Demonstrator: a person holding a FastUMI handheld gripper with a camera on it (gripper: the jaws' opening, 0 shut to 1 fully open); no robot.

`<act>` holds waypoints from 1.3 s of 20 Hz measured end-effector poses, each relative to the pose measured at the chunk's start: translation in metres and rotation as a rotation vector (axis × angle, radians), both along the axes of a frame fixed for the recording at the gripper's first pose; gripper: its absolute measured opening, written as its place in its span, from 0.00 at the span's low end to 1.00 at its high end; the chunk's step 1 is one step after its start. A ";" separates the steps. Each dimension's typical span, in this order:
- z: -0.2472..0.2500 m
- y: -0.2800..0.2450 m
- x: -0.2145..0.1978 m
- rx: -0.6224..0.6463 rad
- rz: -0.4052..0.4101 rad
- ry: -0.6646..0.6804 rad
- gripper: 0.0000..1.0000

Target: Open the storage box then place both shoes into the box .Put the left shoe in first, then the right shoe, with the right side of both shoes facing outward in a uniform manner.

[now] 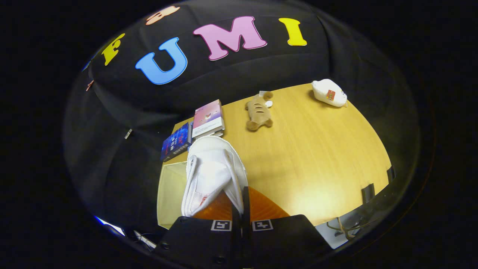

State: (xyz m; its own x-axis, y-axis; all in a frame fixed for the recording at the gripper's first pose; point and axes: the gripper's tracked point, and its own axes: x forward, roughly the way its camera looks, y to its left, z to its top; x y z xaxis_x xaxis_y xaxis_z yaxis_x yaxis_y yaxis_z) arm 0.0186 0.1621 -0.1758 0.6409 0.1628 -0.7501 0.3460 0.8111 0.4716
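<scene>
My gripper (241,209) is shut on a white shoe (213,175), both black fingers pinching the side wall of its collar. The shoe sticks out ahead of the fingers, toe pointing away, its open top turned toward me. Below it lies the storage box (168,194), whose pale inner wall shows to the left of the shoe and whose orange panel (263,210) shows just under the fingers. I cannot tell whether the shoe touches the box. The other white shoe (329,93) rests on its side at the far right corner of the wooden table (317,157).
Two books (208,118) (176,142) lie at the table's far left edge, just beyond the held shoe. A brown plush toy (258,111) lies at the far middle. Black clips (368,193) grip the table's near right edge.
</scene>
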 end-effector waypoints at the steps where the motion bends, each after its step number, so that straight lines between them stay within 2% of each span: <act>1: 0.003 0.016 0.007 0.005 0.006 0.004 0.05; 5: -0.005 0.083 0.027 0.018 0.062 0.051 0.05; 8: -0.028 0.121 0.037 0.002 0.082 0.112 0.05; 13: -0.073 0.140 0.041 -0.169 0.127 0.200 0.05; 15: -0.082 0.143 0.042 -0.190 0.130 0.223 0.05; 17: -0.077 0.154 0.047 -0.152 0.135 0.193 0.07; 19: -0.065 0.155 0.054 -0.150 0.136 0.139 0.26; 22: -0.057 0.147 0.056 -0.193 0.166 0.086 0.81; 24: -0.058 0.143 0.049 -0.198 0.182 0.087 1.00; 26: -0.060 0.138 0.046 -0.198 0.193 0.081 1.00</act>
State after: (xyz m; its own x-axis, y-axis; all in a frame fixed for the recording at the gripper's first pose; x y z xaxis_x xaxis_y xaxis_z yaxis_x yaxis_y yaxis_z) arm 0.0644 0.2999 -0.2358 0.5490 0.1212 -0.8270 0.2060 0.9393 0.2744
